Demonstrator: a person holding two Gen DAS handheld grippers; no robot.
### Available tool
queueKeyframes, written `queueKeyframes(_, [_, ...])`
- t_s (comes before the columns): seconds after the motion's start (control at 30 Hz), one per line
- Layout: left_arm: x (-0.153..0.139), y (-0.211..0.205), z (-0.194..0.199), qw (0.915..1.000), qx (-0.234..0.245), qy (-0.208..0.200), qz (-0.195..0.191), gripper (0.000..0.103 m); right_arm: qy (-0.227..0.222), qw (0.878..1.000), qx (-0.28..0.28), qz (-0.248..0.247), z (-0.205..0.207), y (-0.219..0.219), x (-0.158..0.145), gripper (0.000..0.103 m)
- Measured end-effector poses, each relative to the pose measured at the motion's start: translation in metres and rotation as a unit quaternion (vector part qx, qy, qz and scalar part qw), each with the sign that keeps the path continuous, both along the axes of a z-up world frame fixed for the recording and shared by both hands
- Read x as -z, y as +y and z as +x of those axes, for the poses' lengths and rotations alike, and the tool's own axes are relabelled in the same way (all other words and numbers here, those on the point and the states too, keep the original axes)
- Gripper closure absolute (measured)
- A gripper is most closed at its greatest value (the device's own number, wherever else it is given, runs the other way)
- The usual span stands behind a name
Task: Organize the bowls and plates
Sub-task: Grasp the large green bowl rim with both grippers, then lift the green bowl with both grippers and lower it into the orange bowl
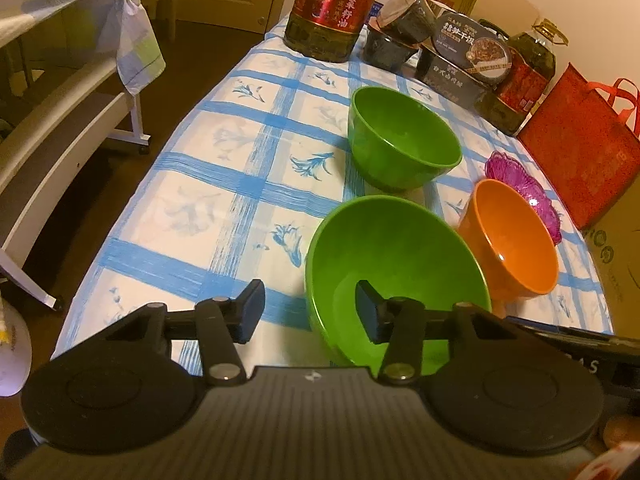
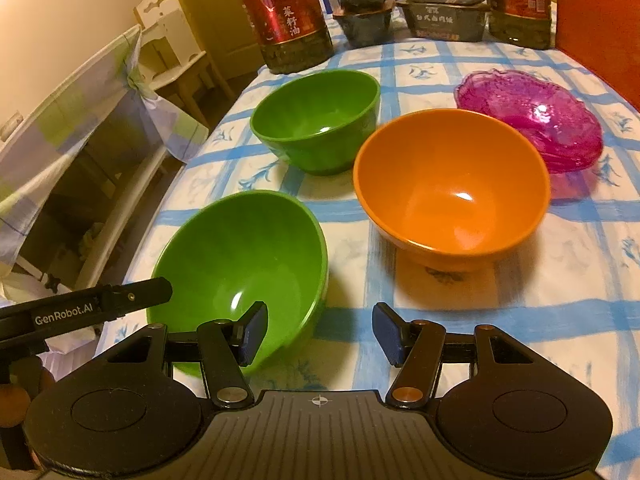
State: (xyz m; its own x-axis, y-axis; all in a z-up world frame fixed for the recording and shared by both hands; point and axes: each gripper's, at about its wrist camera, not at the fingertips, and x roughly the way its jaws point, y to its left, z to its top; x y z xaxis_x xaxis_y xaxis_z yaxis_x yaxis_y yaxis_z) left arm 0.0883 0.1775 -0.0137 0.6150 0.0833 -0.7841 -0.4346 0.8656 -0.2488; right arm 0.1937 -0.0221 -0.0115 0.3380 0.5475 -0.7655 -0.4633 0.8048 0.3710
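the left gripper (image 1: 310, 312) has its fingers apart, straddling the near rim of the tilted green bowl (image 1: 396, 276), one finger inside and one outside. the right gripper (image 2: 320, 332) also has its fingers apart, one finger over that bowl's (image 2: 244, 264) right edge and the other over the checked tabletop (image 2: 500, 312). a second green bowl (image 2: 316, 120) stands upright farther back, an orange bowl (image 2: 452, 196) sits to the right, and a purple glass dish (image 2: 532, 116) lies just behind it. oil bottles (image 2: 284, 12) and food boxes (image 2: 444, 0) line the far edge.
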Motion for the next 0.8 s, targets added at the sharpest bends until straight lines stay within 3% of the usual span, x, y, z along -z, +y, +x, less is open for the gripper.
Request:
queueKeyframes(0.3, [0.011,-0.001,0.010,0.9998,0.019,0.001,0.002,0.087,0.011,1.000,-0.010,-0.005,0.012,0.014,0.013,0.084])
queueKeyframes(0.37, [0.010,-0.003,0.010,0.9997,0.023,0.001,0.008,0.091,0.010,1.000,-0.010,-0.005,0.011,0.015,0.013,0.087])
queueKeyframes(0.8, [-0.018,-0.019,-0.001,0.9989,0.035,-0.013,0.028,0.091,-0.005,1.000,0.000,0.015,-0.003,-0.003,-0.012,0.088])
